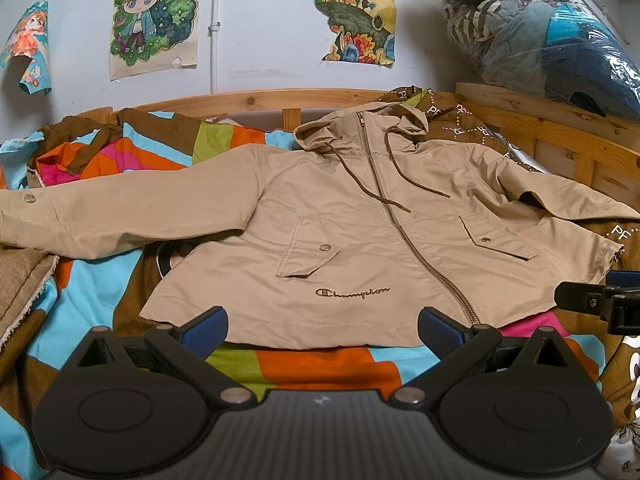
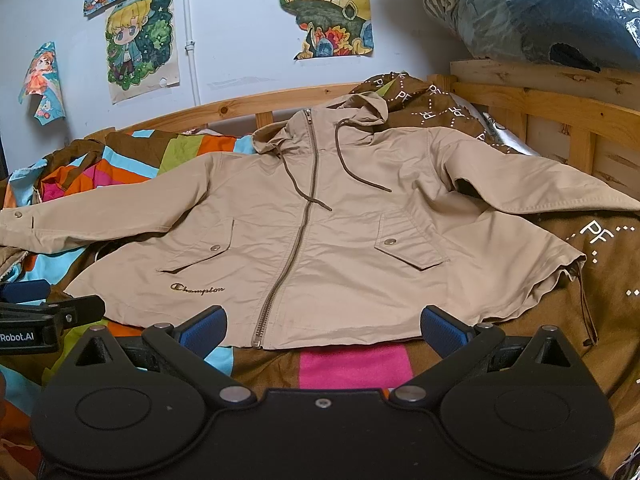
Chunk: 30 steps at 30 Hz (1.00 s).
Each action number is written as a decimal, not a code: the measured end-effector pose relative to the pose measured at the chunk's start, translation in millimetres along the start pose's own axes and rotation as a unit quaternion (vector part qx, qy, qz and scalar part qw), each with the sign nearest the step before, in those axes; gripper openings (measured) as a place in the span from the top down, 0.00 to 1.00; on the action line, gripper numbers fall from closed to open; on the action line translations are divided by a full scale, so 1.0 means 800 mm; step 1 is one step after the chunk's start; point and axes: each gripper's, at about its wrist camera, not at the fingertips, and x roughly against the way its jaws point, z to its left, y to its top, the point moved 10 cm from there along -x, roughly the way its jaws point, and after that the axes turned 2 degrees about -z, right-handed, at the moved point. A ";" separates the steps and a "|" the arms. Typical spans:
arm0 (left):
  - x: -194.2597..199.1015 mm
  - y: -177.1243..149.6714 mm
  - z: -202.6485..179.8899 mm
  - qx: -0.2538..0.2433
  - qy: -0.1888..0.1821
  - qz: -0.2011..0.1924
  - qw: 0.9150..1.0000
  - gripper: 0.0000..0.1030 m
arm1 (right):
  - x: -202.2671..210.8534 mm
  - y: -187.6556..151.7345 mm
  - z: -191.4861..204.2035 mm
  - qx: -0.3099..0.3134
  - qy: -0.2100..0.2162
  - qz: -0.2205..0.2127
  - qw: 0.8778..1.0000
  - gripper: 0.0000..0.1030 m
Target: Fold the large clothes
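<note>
One clear plastic bag [image 1: 556, 36] sits at the bed's far right corner, on the wooden frame [image 1: 532, 112], stuffed with bundled cloth in blue, brown and striped patterns.

One beige jacket [image 1: 360, 232] lies flat and face up in the middle of the bed, zipped, hood toward the far rail, both sleeves spread toward the left and right edges. It has two flap pockets, each with one snap, and two drawstrings trailing from the hood. Under it lie a colourful quilt [image 1: 320, 368] and a brown printed cloth [image 2: 600, 264].

The left gripper [image 1: 322, 330] and the right gripper [image 2: 322, 330] each hover at the near edge just short of the jacket's hem, jaws spread wide, holding nothing.

Four drawings are stuck on the wall [image 1: 260, 40].
</note>
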 end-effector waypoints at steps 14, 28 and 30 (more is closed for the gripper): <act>0.000 0.000 0.001 0.000 0.000 0.001 1.000 0.01 | -0.001 0.000 0.000 -0.001 0.001 0.000 1.000 0.00; -0.005 -0.006 0.004 0.001 0.001 0.008 1.000 0.01 | 0.004 0.000 -0.001 -0.001 -0.002 0.001 1.000 0.00; -0.009 -0.010 0.007 0.000 0.004 0.016 1.000 0.01 | -0.004 0.001 -0.001 0.000 -0.005 0.003 1.000 0.00</act>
